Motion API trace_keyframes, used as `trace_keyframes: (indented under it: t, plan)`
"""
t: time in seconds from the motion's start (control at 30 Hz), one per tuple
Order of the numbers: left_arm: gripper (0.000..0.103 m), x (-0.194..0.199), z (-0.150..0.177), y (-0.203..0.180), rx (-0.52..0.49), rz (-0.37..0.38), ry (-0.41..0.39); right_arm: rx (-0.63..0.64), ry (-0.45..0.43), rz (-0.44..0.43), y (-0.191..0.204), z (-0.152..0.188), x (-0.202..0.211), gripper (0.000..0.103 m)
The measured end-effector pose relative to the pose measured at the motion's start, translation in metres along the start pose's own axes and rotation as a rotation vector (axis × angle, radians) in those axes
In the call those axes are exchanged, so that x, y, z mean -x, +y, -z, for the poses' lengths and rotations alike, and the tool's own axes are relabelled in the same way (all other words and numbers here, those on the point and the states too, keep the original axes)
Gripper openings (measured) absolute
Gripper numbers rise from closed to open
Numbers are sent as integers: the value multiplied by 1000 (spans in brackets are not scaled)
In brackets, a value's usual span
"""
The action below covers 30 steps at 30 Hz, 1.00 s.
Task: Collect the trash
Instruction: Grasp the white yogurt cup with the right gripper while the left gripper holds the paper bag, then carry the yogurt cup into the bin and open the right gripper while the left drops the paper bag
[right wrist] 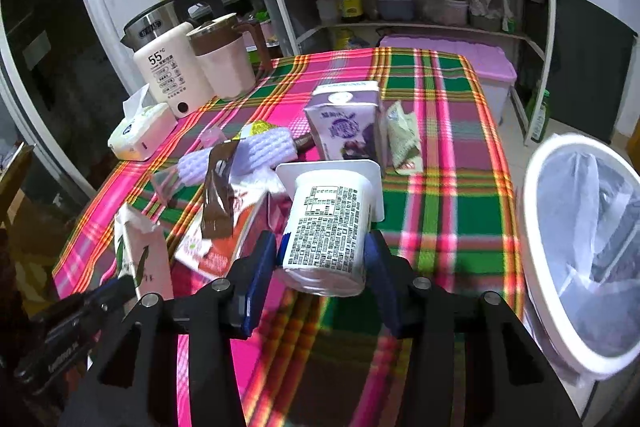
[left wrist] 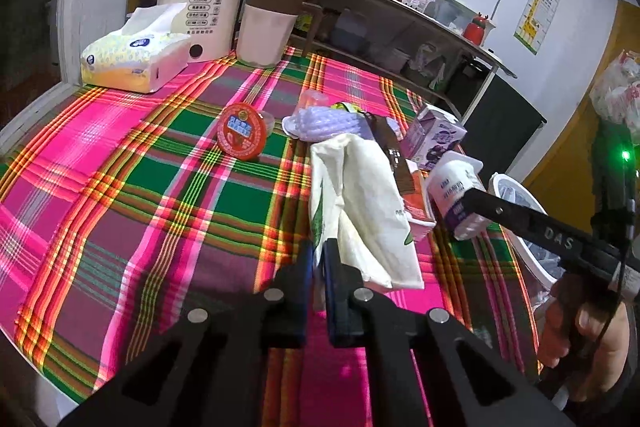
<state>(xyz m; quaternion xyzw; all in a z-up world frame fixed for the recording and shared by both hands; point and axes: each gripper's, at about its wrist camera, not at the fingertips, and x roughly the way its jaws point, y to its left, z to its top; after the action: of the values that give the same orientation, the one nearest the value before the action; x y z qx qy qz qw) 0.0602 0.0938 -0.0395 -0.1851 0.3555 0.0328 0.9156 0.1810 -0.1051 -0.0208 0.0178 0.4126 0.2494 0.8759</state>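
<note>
My left gripper is shut on the lower edge of a cream paper bag with green print, which rises from the plaid tablecloth. The same bag and left gripper show at the lower left of the right wrist view. My right gripper is shut on a white yogurt cup, blue pads against both its sides. The cup is tilted above the table's right edge. Right of it stands a white lined trash bin, with its rim just past the cup.
More trash lies mid-table: a purple milk carton, purple foam netting, a brown wrapper, a green-white wrapper, a red-lidded tub. At the back stand a tissue box, a white kettle, a pink jug.
</note>
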Motion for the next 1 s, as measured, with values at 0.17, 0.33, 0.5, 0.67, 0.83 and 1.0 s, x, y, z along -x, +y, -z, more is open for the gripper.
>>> trace_keyframes:
  t: [0.17, 0.33, 0.5, 0.67, 0.83, 1.0]
  plan:
    - [5, 2, 3, -8, -13, -1, 6, -19, -12, -8, -9, 10, 17, 47]
    - [5, 8, 3, -18, -31, 6, -1, -24, -32, -9, -14, 18, 33, 47]
    - [5, 13, 0, -31, -55, 22, -11, -40, -60, -6, -22, 23, 48, 47]
    - [5, 11, -6, -51, -97, 53, -12, -65, -86, 5, -36, 25, 62, 47]
    - [5, -2, -13, -83, -161, 95, 2, -108, -120, 42, -60, 29, 80, 47]
    - [5, -20, -18, -123, -230, 153, 26, -156, -148, 90, -91, 31, 95, 47]
